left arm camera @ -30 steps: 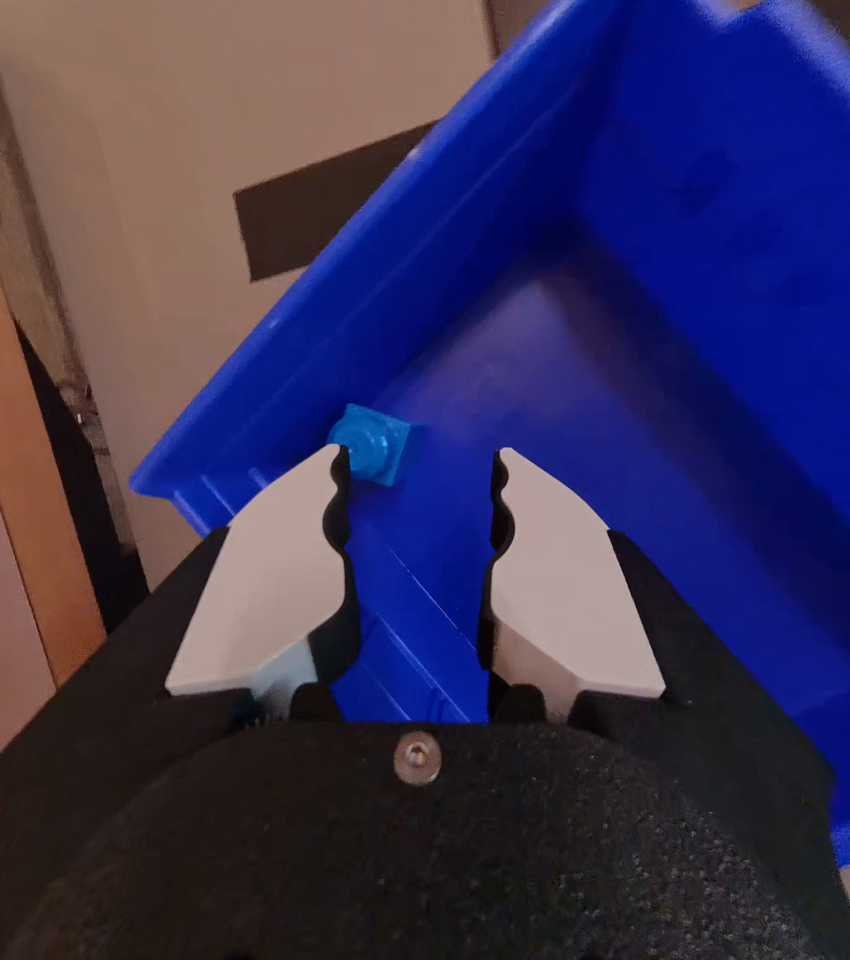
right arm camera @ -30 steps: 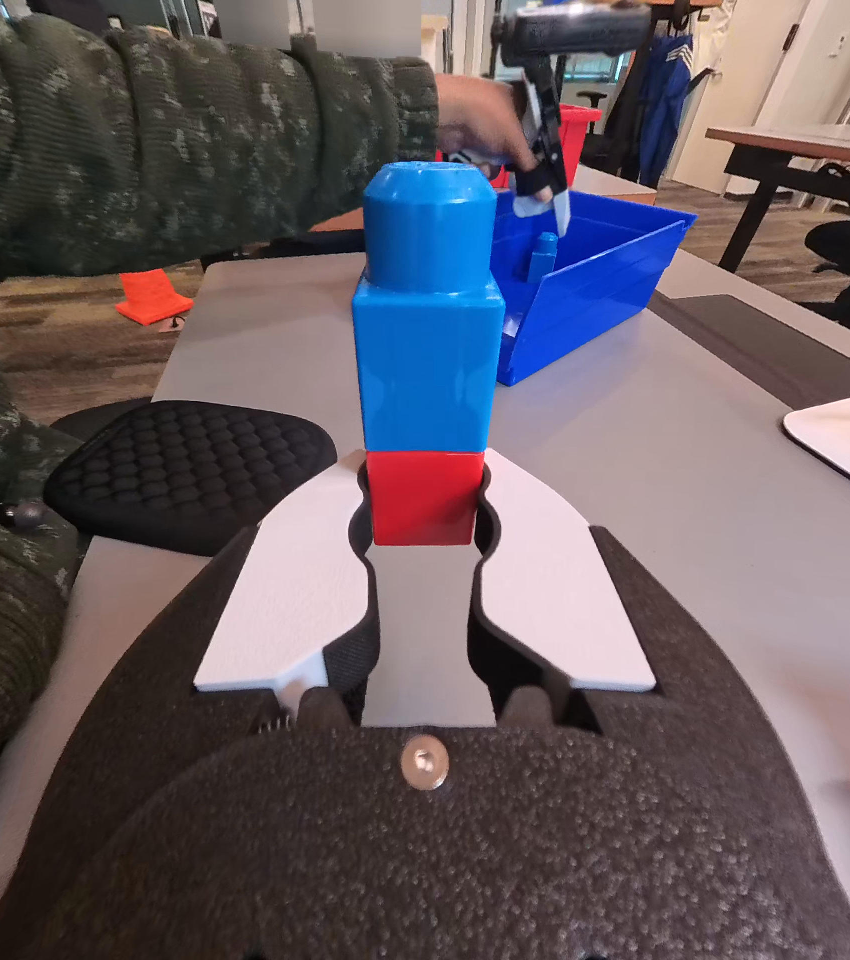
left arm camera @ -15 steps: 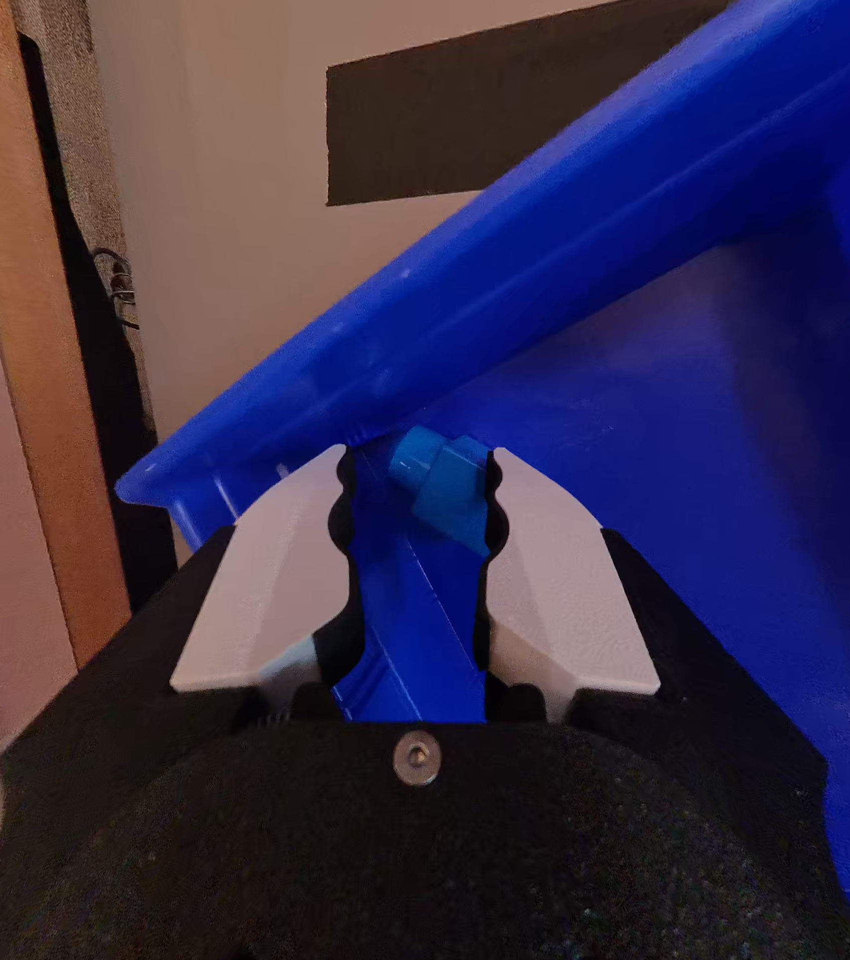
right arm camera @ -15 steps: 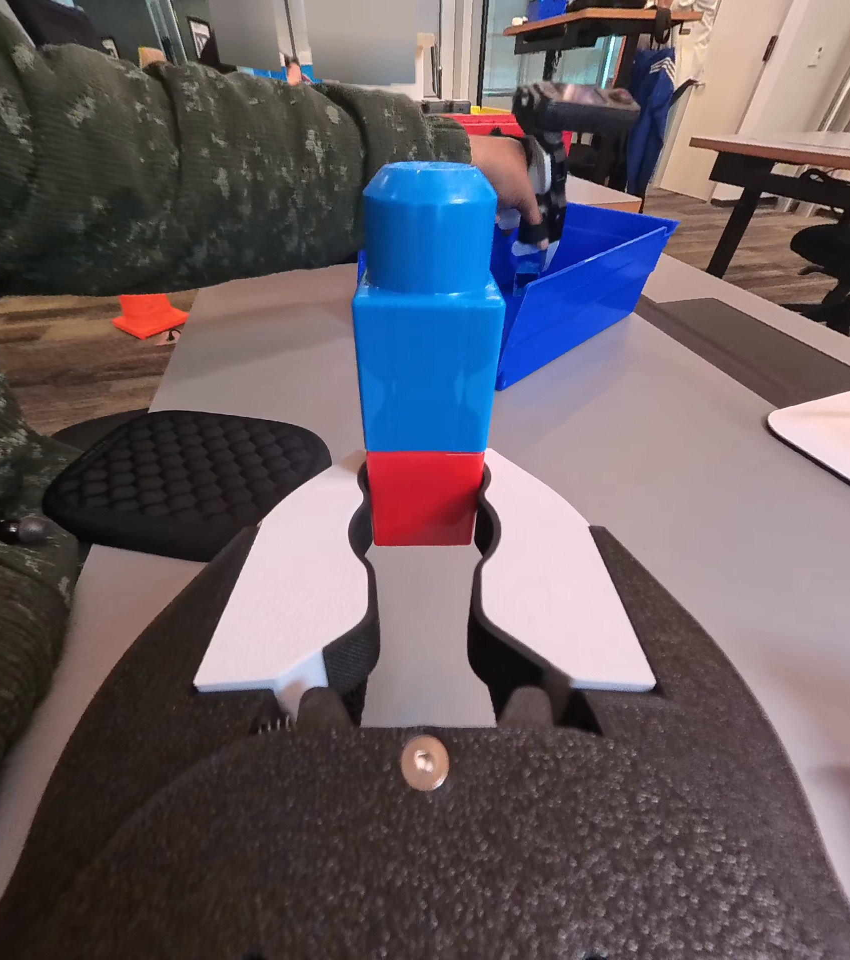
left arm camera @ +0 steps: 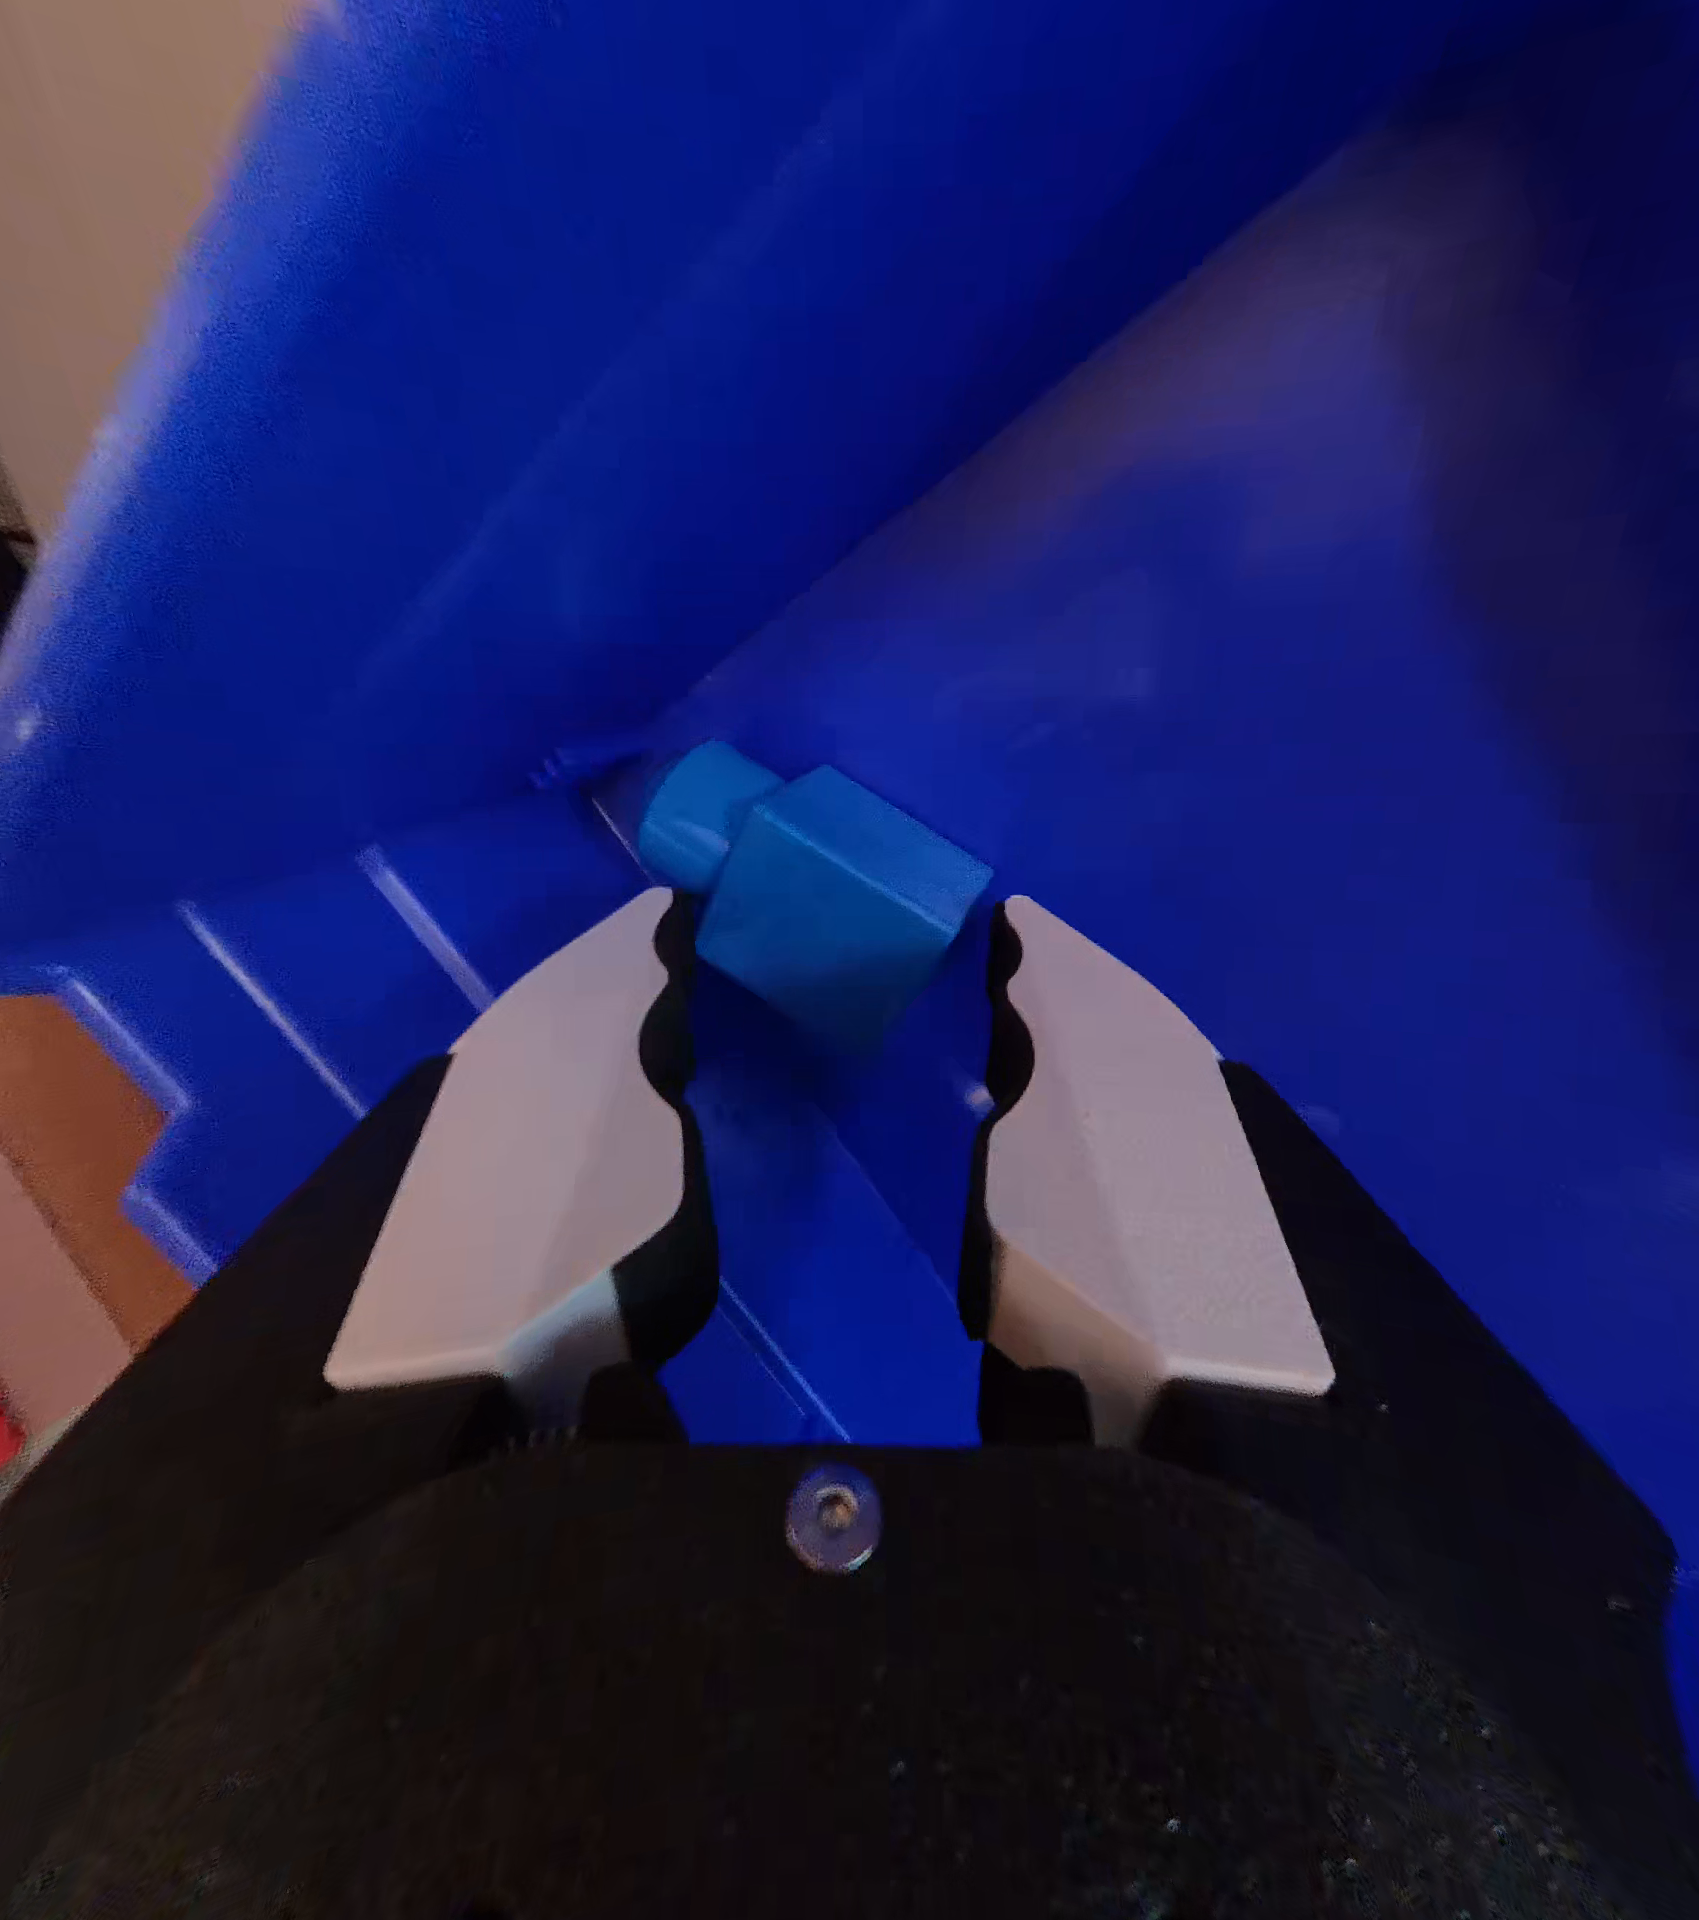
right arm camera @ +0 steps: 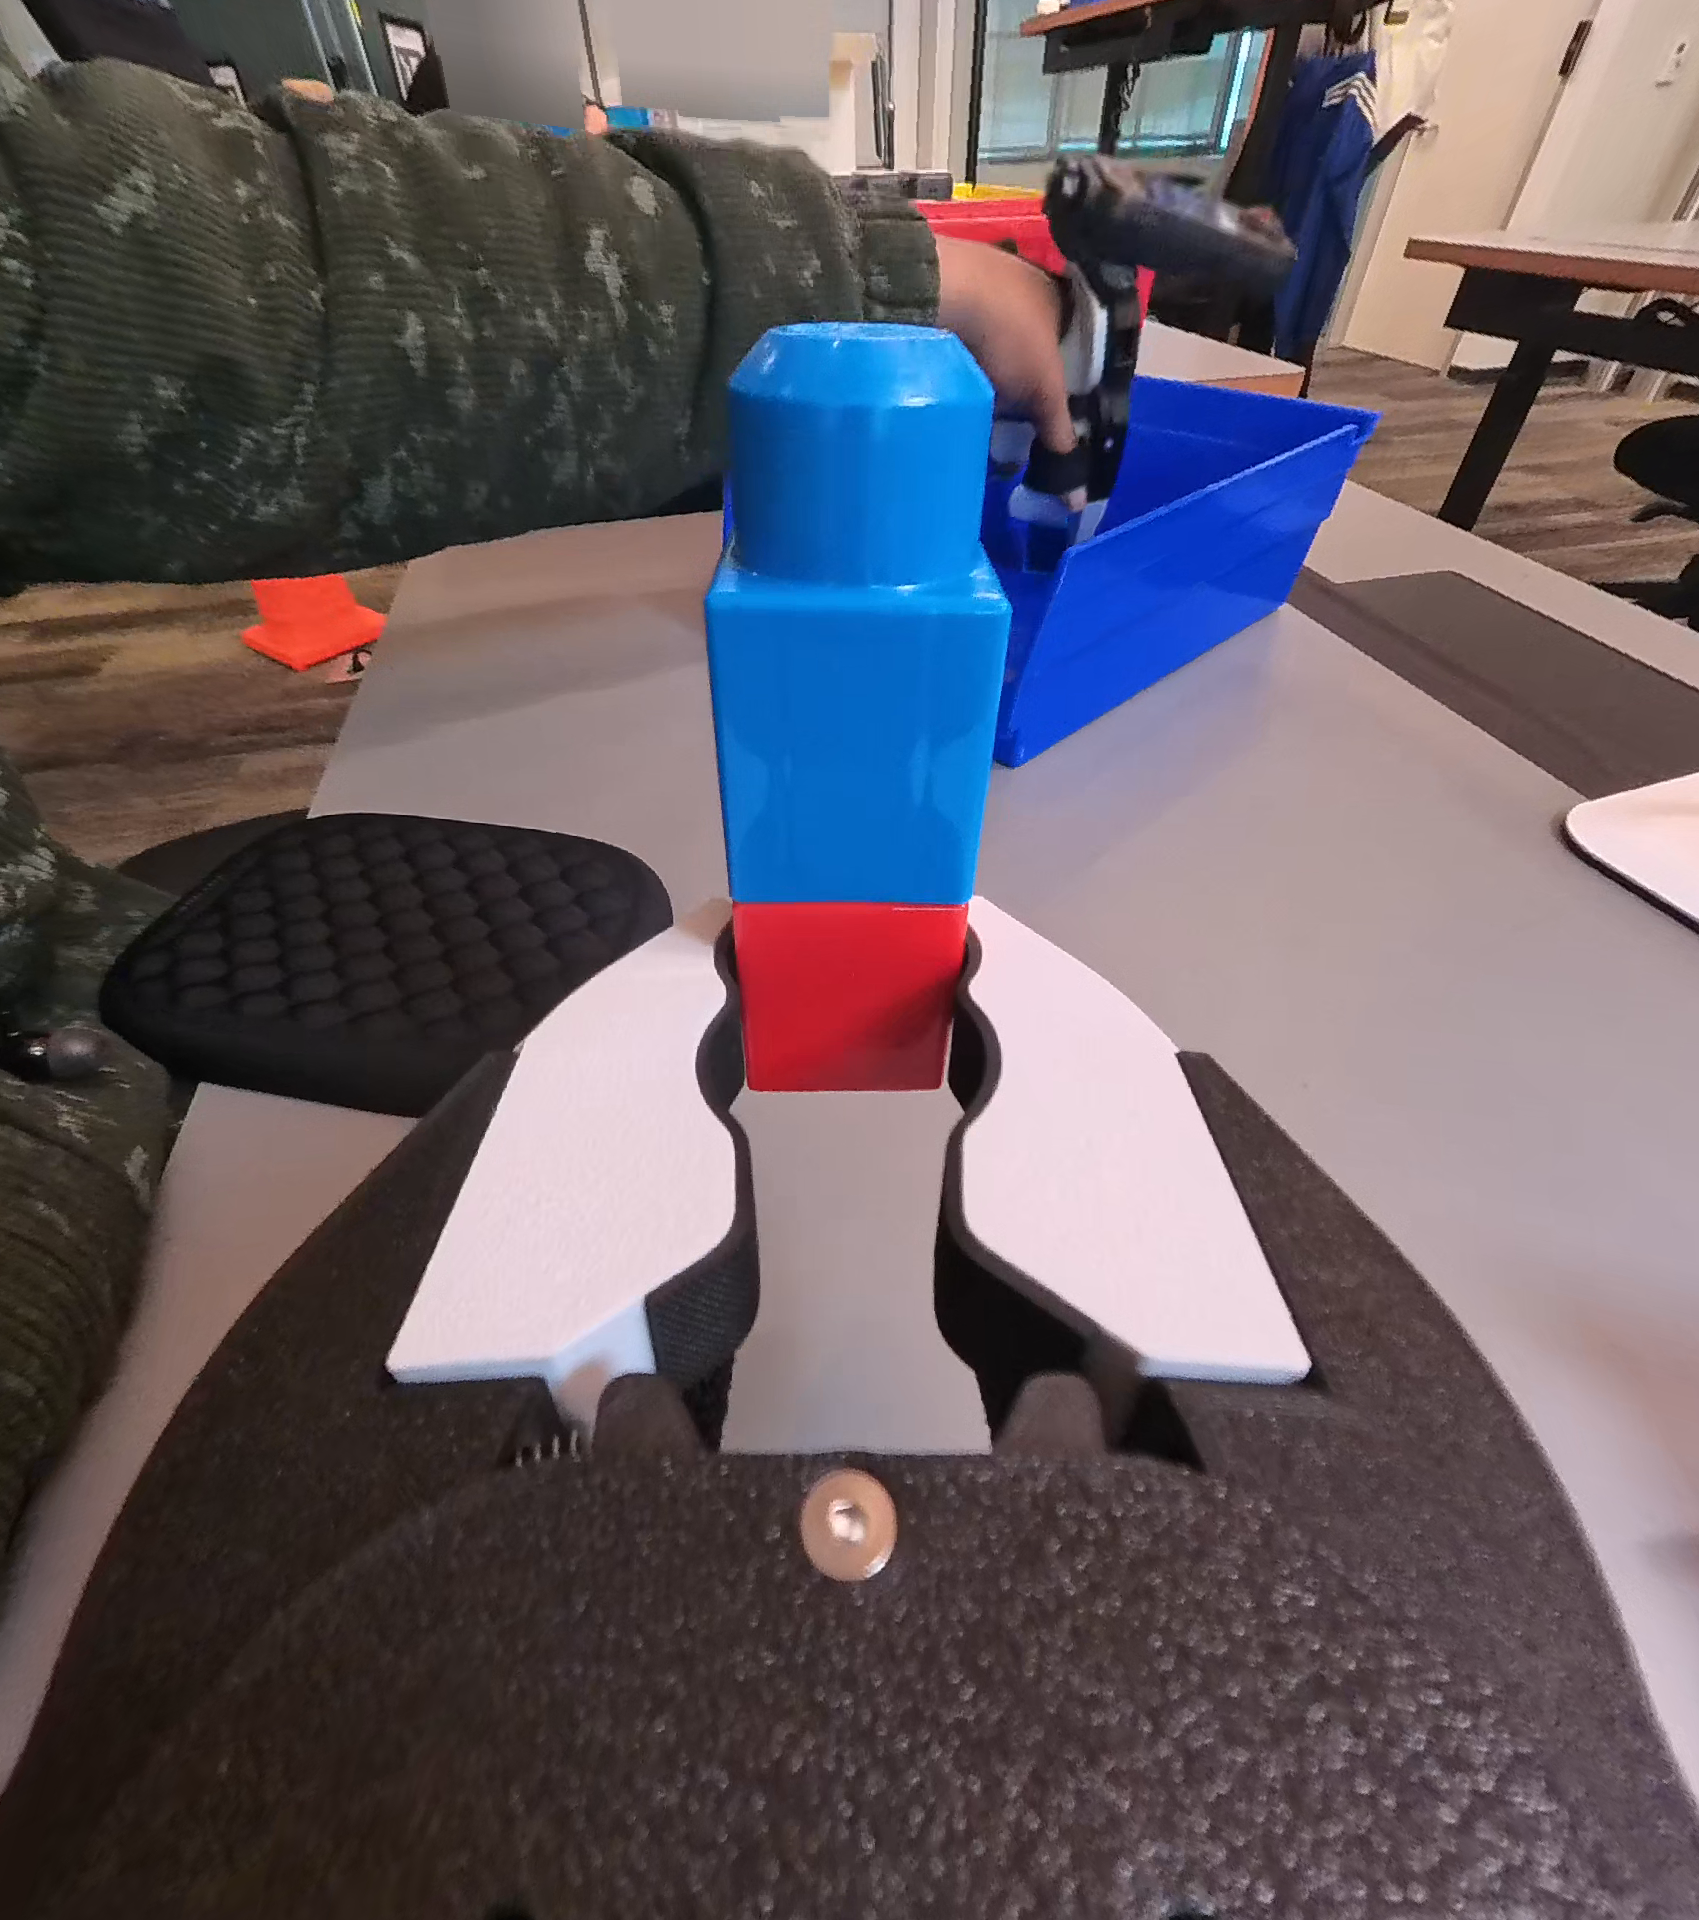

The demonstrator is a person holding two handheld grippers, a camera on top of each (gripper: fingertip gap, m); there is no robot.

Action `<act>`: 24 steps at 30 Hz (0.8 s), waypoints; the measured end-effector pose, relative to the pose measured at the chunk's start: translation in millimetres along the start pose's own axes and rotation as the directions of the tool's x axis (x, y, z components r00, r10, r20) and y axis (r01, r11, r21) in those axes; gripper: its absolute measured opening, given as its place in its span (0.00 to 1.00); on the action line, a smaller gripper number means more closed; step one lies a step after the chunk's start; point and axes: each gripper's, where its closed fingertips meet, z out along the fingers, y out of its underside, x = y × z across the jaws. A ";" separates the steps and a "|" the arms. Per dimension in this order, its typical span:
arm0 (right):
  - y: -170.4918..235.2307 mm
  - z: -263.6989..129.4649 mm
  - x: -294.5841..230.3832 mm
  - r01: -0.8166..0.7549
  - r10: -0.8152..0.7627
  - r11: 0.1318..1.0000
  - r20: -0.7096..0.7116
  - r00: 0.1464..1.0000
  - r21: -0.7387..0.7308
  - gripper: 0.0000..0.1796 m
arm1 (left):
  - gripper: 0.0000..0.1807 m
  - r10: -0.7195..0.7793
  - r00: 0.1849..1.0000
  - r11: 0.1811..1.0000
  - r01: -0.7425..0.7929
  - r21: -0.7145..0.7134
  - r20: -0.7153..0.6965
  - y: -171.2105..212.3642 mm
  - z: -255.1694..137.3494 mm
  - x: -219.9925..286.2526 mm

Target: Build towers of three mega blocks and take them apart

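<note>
The right hand-held gripper [right arm camera: 847, 997] is pinching the red block [right arm camera: 845, 997] at the foot of a two-block stack, with the taller blue block [right arm camera: 855, 665] seated on top. Gripping the lowest piece leaves the top stud free to take a third block, and the stack stands upright just ahead of its fingertips, low over the grey surface [right arm camera: 1292, 935], though whether it rests there I cannot tell. Farther ahead and to the right sits the blue bin [right arm camera: 1177, 592], into which the left hand-held gripper [left arm camera: 834, 914] reaches. Its fingers are spread, and the loose blue block [left arm camera: 829, 914] lies on its side right at their tips, stud pointing up-left toward the bin corner. It is probably the third piece, and the open fingers look set to close on its flat sides.
</note>
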 end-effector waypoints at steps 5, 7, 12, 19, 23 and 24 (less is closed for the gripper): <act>-1.8 -2.2 0.8 0.003 -0.002 1.000 -0.007 1.000 0.006 0.20 | 0.27 0.155 0.987 0.987 -0.157 0.022 0.048 -2.6 -7.3 9.8; -2.2 -2.6 1.2 0.002 -0.002 1.000 -0.008 1.000 0.009 0.20 | 0.27 0.211 0.976 0.973 -0.215 0.082 0.055 -7.0 -24.1 16.7; -0.7 -1.3 2.9 -0.011 0.011 1.000 -0.013 1.000 -0.002 0.20 | 0.27 0.339 0.941 0.787 -0.285 0.546 0.003 -18.4 -133.4 73.6; 4.0 5.9 -6.6 -0.085 0.086 0.996 0.051 0.995 -0.017 0.20 | 0.27 0.641 0.766 0.037 0.037 0.999 -0.052 61.5 -313.1 227.3; 5.2 8.2 -11.3 -0.099 0.100 0.995 0.077 0.992 -0.023 0.20 | 0.27 0.731 0.682 -0.107 0.098 0.989 0.012 99.6 -325.5 290.8; 5.9 8.1 -10.6 -0.098 0.100 0.995 0.074 0.992 -0.026 0.20 | 0.27 0.761 0.649 -0.099 0.115 0.988 0.001 105.6 -322.3 304.3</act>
